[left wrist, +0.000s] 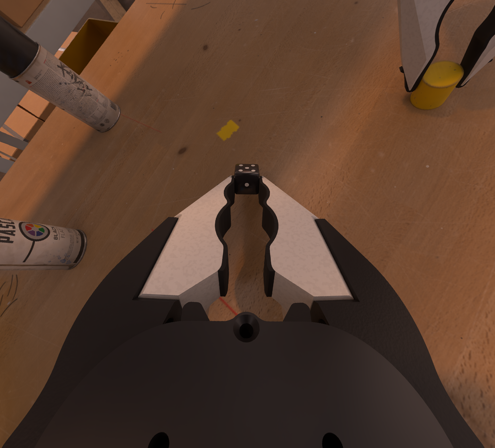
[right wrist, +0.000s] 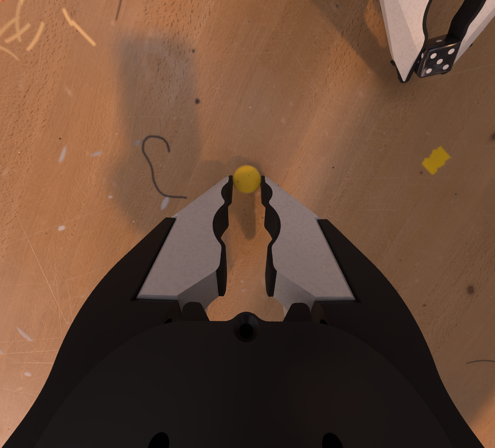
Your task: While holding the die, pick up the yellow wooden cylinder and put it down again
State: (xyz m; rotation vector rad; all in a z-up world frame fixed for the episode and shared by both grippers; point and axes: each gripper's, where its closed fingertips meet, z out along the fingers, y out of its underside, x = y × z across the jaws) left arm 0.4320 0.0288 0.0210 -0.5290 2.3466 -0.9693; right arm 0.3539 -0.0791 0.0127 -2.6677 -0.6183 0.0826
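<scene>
My left gripper (left wrist: 246, 186) is shut on a small black die (left wrist: 246, 171) with white pips, pinched at the fingertips above the wooden table (left wrist: 294, 73). The right wrist view shows that gripper (right wrist: 428, 71) and the die (right wrist: 438, 59) at the top right. My right gripper (right wrist: 246, 181) points down and is shut on the top of the yellow wooden cylinder (right wrist: 246, 177), which is upright. In the left wrist view the right gripper (left wrist: 435, 86) flanks the cylinder (left wrist: 430, 96) at the right. I cannot tell whether the cylinder's base touches the table.
Two spray cans stand on the table to the left, one (left wrist: 67, 89) farther and one (left wrist: 40, 244) nearer. A flat yellow patch (left wrist: 227, 129) marks the tabletop between the grippers. The table's edge runs along the left, with shelving and boxes (left wrist: 88, 41) beyond.
</scene>
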